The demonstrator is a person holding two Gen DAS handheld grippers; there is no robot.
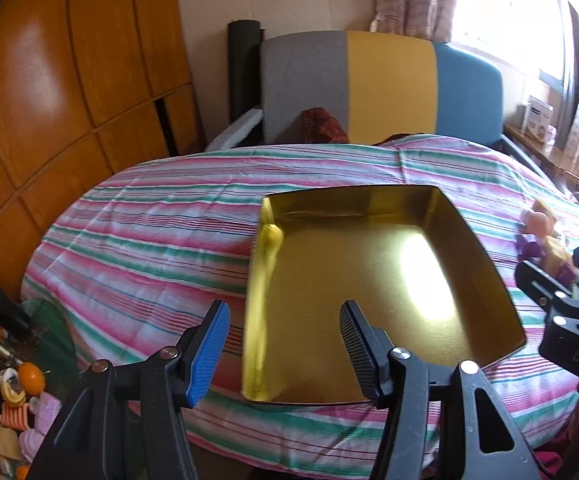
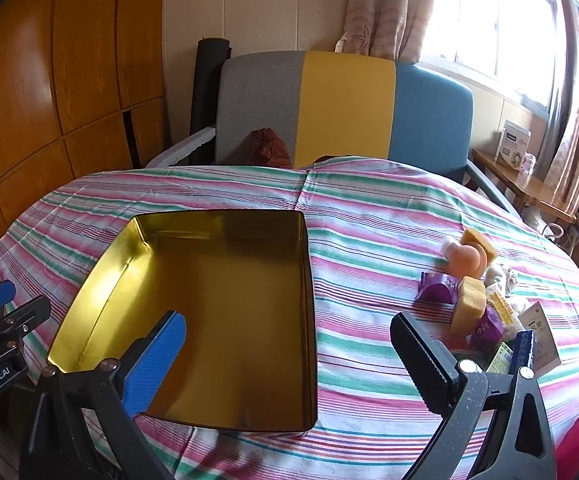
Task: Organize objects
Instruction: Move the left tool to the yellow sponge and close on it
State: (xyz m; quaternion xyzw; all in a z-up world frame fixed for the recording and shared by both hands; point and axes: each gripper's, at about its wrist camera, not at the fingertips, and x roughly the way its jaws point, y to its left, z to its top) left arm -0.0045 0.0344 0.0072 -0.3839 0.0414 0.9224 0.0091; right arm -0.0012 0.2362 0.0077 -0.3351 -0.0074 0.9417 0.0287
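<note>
Striped cloth (image 2: 369,216) covers a round table, and a gold tin box (image 2: 217,312) sits on it, left of middle in the right view, with nothing inside. Right of it lies a small pile of toys and packets (image 2: 485,296). Both the left gripper (image 1: 285,344) and the right gripper (image 2: 289,356) hang over the box with jaws apart, holding nothing. Behind stands a grey, yellow and blue chair (image 2: 345,108).

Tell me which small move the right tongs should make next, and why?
Probably move the right tongs rightward to the yellow sponge block in the pile. They stand open and hold nothing, the gold rectangular metal tin on the striped tablecloth has nothing inside, and the items lie beside it.
</note>
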